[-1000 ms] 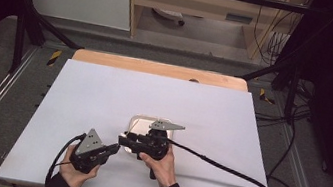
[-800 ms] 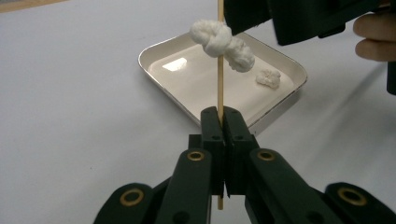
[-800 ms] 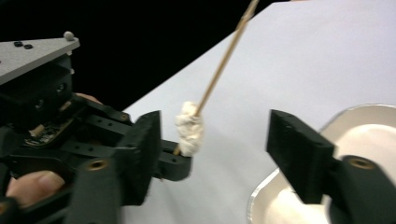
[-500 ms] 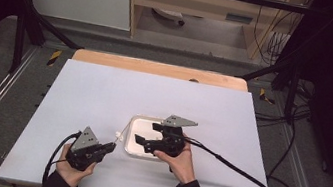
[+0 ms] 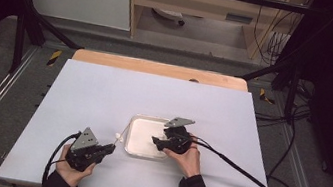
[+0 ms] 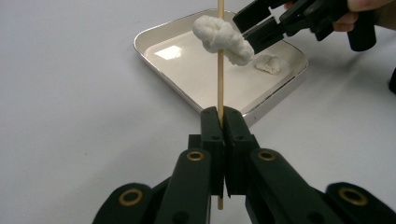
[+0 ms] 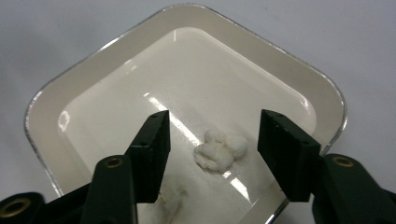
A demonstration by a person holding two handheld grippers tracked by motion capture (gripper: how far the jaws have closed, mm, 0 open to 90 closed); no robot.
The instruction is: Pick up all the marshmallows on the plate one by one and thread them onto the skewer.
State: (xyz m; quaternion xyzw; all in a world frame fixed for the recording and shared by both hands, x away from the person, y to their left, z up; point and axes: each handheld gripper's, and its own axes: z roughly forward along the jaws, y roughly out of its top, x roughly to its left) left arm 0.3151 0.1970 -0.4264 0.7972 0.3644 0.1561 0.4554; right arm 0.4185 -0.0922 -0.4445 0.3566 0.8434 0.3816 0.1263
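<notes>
the loose marshmallow (image 7: 220, 150) lies in the white tray (image 7: 116, 44), on the tray floor toward its near corner, directly between the jaws of your right hand-held gripper (image 7: 212, 140). those jaws stand apart on either side of it, pads not touching it, and they have just been closing after opening wider. the piece sits just ahead and below, so the coming move looks like a short drop and a squeeze.

the skewer (image 6: 220, 60) is clamped in your left hand-held gripper (image 6: 223, 119), jaws shut tight on its lower part, long axis upright in the left gripper view. one marshmallow already on the stick (image 6: 223, 35) sits near the tip, which leans toward the tray's left edge. in the high view your right hand (image 5: 188, 156) is over the tray, clearly nearer the loose piece; the left hand (image 5: 72, 170) rests well to the tray's left on the table (image 5: 103, 93). carrying the piece over means travelling left toward the skewer tip.
</notes>
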